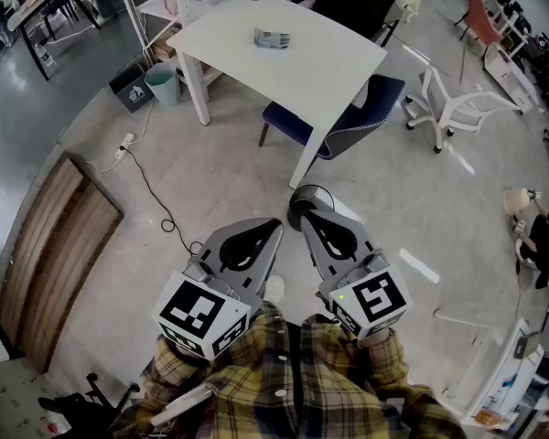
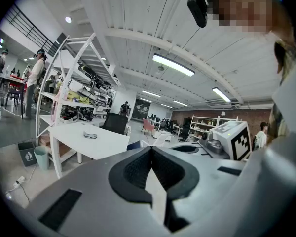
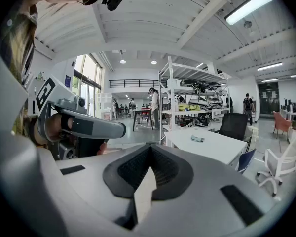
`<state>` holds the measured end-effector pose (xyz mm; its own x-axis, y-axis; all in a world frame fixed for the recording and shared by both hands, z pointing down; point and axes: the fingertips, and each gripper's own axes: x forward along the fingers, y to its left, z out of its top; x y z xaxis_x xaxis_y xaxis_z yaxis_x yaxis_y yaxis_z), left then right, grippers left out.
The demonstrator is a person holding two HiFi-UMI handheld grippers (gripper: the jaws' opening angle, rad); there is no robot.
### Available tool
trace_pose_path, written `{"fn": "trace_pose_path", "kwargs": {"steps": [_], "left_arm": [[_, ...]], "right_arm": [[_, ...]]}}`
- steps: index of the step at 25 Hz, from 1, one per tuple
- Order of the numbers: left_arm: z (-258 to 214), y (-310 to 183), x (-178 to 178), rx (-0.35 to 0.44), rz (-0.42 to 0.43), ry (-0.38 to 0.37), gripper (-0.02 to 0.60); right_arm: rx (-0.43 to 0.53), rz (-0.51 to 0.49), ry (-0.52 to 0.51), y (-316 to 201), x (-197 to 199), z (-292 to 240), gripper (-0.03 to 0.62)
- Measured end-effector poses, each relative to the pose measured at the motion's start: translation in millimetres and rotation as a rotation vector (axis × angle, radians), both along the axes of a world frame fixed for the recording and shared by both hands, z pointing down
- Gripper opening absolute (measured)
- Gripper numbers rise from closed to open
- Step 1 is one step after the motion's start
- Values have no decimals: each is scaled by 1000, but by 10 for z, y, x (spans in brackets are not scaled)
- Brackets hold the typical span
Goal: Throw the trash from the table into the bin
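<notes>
Left gripper (image 1: 274, 227) and right gripper (image 1: 303, 217) sit closed and empty, trash (image 1: 273, 37) on the table (image 1: 334, 67) at twelve o'clock.

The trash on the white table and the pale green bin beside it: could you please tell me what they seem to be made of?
The trash looks like a crumpled plastic or foil wrapper: greyish, creased, slightly shiny, though too small to be sure. The bin looks like smooth moulded plastic, with an even, matte pale green wall.
</notes>
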<state>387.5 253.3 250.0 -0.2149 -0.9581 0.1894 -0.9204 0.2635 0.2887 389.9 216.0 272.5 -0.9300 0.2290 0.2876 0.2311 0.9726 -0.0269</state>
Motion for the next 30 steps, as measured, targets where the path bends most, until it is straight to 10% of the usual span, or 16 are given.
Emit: {"fn": "trace_pose_path", "kwargs": {"steps": [15,30], "left_arm": [[62,-174,120,0,-14,-29,6],[380,-101,-902,-29,-30,17,6]], "right_arm": [[-24,-5,-37,-228,115,53,-2],[-56,-30,57,-129,-889,491,-2]]}}
